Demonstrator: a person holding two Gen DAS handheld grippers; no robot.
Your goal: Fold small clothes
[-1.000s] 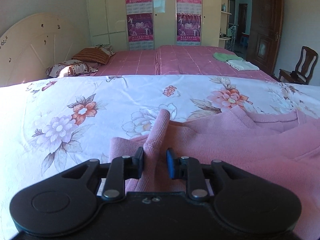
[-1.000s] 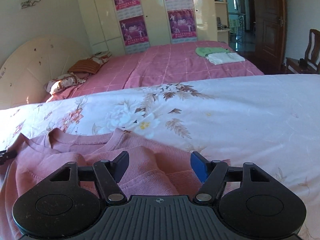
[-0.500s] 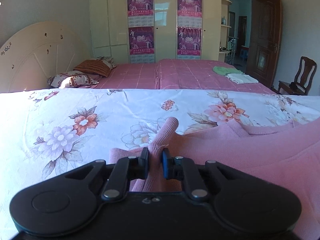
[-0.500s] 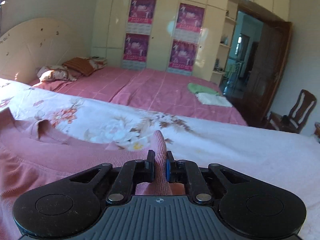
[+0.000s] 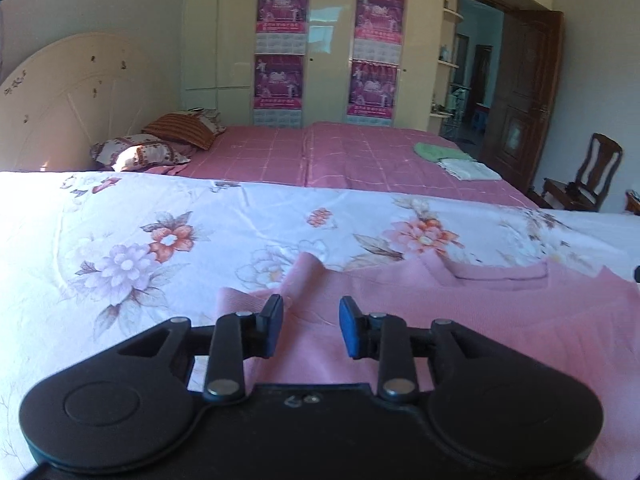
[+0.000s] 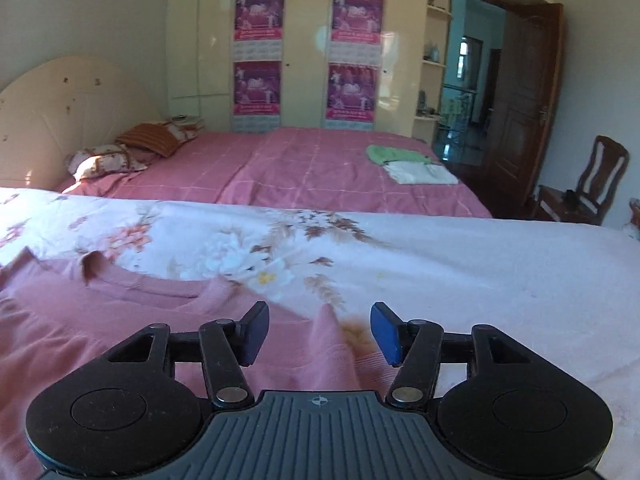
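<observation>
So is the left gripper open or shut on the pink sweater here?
Open. The left gripper has its jaws apart, with the pink sweater lying loose between them, unpinched.

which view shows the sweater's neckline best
The left wrist view: the pink sweater lies on the floral sheet with its neckline sharp and unobstructed. The right wrist view shows the neckline too, but blurred and nearer the frame edge.

Left gripper (image 5: pixel 311 326): jaws apart, blue pads facing each other, held low and level. Right gripper (image 6: pixel 319 330): jaws spread wider, likewise low and level, nothing clamped.
</observation>
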